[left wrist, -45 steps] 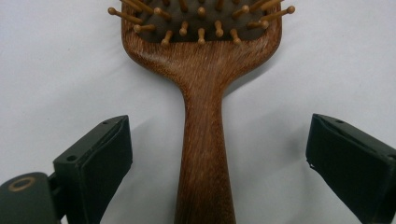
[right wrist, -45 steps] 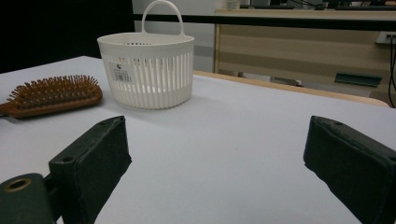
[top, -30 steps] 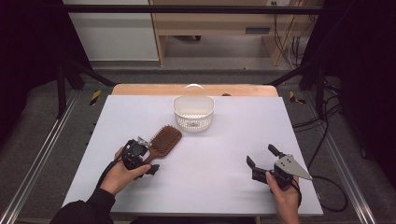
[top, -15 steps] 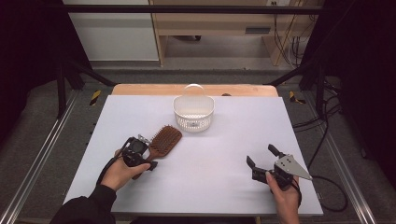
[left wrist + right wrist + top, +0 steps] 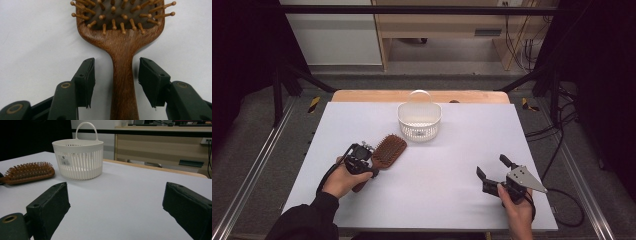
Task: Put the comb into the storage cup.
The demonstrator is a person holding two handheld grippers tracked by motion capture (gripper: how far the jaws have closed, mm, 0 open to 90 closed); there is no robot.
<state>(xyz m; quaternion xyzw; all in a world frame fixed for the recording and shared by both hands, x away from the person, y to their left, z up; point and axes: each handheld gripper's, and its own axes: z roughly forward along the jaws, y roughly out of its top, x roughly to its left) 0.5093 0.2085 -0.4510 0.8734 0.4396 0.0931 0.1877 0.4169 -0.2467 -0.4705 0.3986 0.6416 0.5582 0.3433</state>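
Hairbrush (image 5: 388,151) flat on table (image 5: 452,200), near basket (image 5: 419,120), bristles up. Left gripper (image 5: 117,82) astride brush handle, jaws just closing, pads not yet touching wood. Right gripper (image 5: 493,171) well apart from basket, jaws wide, nothing between.

White slatted plastic basket (image 5: 419,121) with arched handle, upright near middle of far edge of table (image 5: 452,200), label on wall in right gripper view. Strip of bare wood (image 5: 362,96) along far edge beyond pale grey surface. On floor past table: yellow-and-black markers (image 5: 313,104) off both far corners, cables (image 5: 562,135) off right edge, wooden cabinet (image 5: 447,25) behind.
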